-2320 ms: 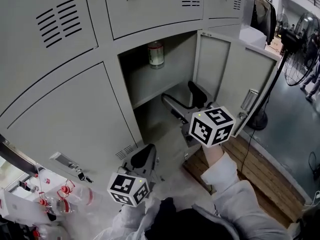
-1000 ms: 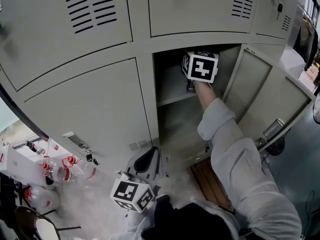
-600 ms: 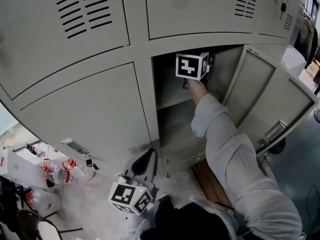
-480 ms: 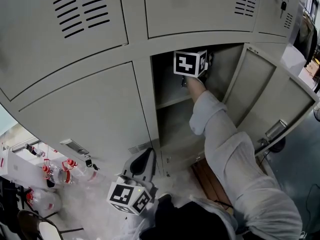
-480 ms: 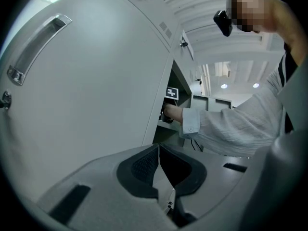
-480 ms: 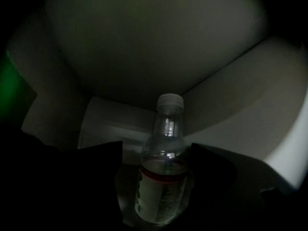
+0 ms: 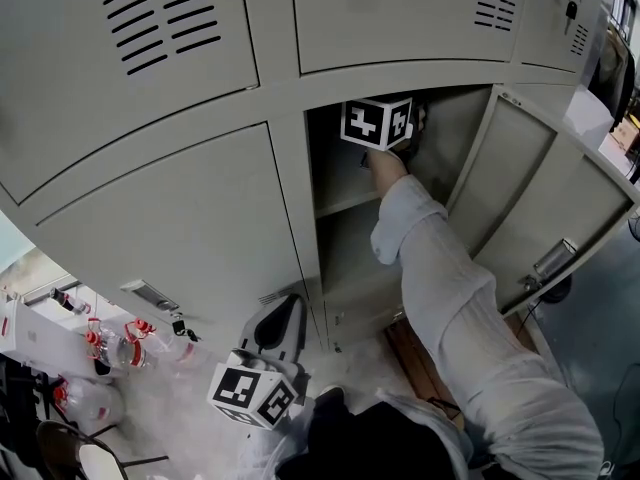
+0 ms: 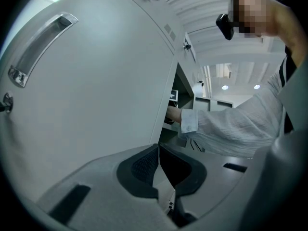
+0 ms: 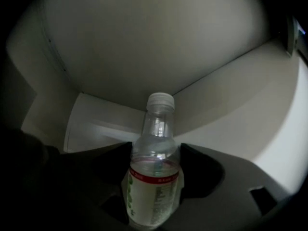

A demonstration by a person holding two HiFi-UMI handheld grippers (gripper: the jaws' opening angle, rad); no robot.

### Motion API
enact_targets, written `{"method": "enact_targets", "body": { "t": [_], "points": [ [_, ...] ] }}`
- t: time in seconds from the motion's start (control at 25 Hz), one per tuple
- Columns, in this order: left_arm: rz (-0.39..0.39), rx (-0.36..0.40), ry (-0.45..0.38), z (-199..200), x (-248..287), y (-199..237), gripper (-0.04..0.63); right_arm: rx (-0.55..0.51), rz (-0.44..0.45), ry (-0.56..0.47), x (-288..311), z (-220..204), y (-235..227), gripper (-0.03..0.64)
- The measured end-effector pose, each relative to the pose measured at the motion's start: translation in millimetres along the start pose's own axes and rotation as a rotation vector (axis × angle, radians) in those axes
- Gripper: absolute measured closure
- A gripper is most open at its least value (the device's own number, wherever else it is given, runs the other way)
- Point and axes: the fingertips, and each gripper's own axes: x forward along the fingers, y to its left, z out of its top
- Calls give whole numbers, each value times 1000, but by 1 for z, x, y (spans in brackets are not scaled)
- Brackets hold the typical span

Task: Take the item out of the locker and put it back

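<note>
A clear plastic bottle point(image 9: 153, 177) with a white cap and a red-banded label stands on the upper shelf of the open locker point(image 7: 345, 200). My right gripper point(image 9: 154, 163) reaches into that compartment. Its jaws are closing, the bottle's body stands between them, and both pads touch its sides. In the head view only the marker cube and the sleeve of the right gripper point(image 7: 408, 120) show at the locker's mouth, and the bottle is hidden. My left gripper point(image 7: 280, 316) hangs low by the locker's base. Nothing is between the jaws of the left gripper point(image 8: 159, 153), which are shut.
The locker door point(image 7: 540, 193) stands swung open to the right. Closed locker doors point(image 7: 170, 218) fill the left and top. Several red-capped bottles point(image 7: 110, 346) lie on the floor at the lower left. A wooden pallet point(image 7: 420, 356) lies below the locker.
My right gripper has risen from in front of the lower shelf into the upper compartment, then edged slightly left. The left gripper has stayed low near the floor.
</note>
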Motion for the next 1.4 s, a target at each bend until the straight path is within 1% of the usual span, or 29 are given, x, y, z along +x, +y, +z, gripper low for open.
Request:
{"method": "enact_targets", "body": {
  "t": [0.2,0.4,0.68,1.0,1.12,1.32,1.4],
  "points": [
    [-14,2,7,-2,1,-6,581,33,79,9,-17,9,6,304],
    [-23,10,7,-2,-2,-15,580,13,113,-22,-28,15,7,304],
    [-18,20,0,-3,-14,-28,581,5,157,-25,-44,16,10,304],
    [-1,33,-4,-7,-29,-41,581,45,240,-45,-71,28,12,304],
    [-1,37,-8,-9,-32,-48,580,69,294,-31,-81,29,13,304],
    [-13,43,-9,-11,-29,-61,581,40,424,-31,-106,32,20,304],
    [-19,40,-11,-12,-26,-66,581,12,466,-30,-116,31,22,304]
  ]
}}
